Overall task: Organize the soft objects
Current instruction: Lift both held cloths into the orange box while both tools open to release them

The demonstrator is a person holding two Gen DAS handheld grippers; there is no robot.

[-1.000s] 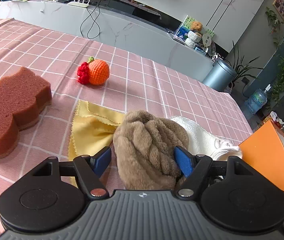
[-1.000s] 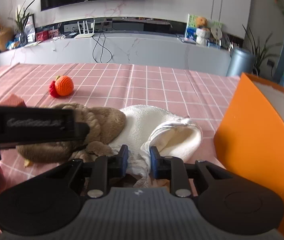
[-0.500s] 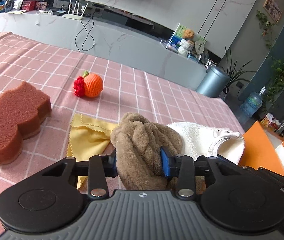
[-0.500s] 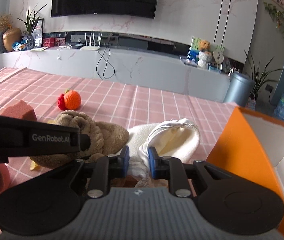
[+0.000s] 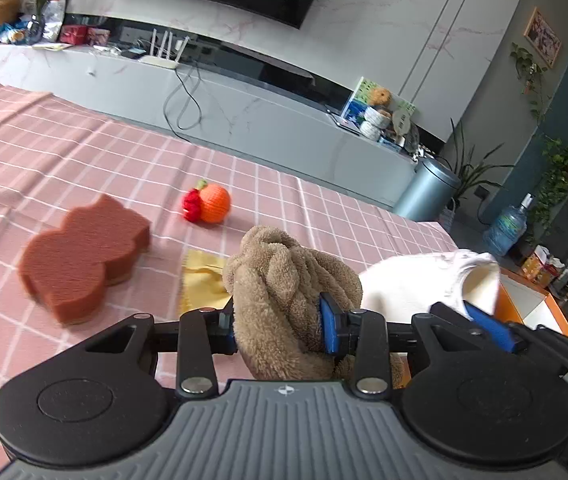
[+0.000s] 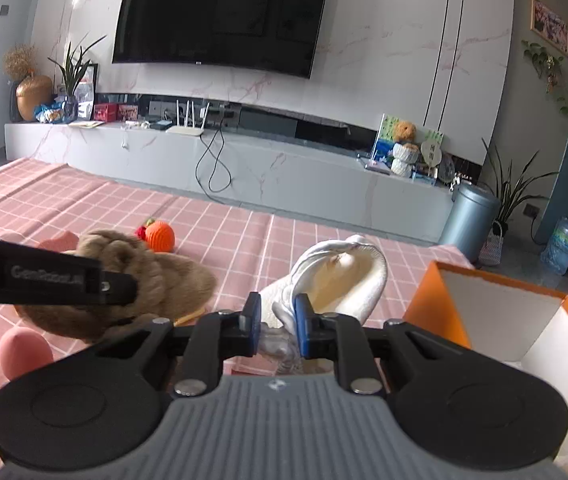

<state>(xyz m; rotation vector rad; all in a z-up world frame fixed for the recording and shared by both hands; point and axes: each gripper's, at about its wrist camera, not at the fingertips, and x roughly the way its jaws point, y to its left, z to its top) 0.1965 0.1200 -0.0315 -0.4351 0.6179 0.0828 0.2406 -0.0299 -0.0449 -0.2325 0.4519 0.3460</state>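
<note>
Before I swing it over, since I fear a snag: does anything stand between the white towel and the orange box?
Nothing visible: the white towel, pinched in the right claw, hangs just left of the orange box, only bare tablecloth between.

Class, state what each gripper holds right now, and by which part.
The left gripper clamps the brown fleece cloth around its bunched middle. The right gripper, jaws closing, pinches the white towel by a gathered near edge.

The pink checked tablecloth (image 6: 224, 216) lay bare beyond the orange crocheted ball (image 6: 160, 236); the orange box (image 6: 440, 304) walled off the right, its top open.
</note>
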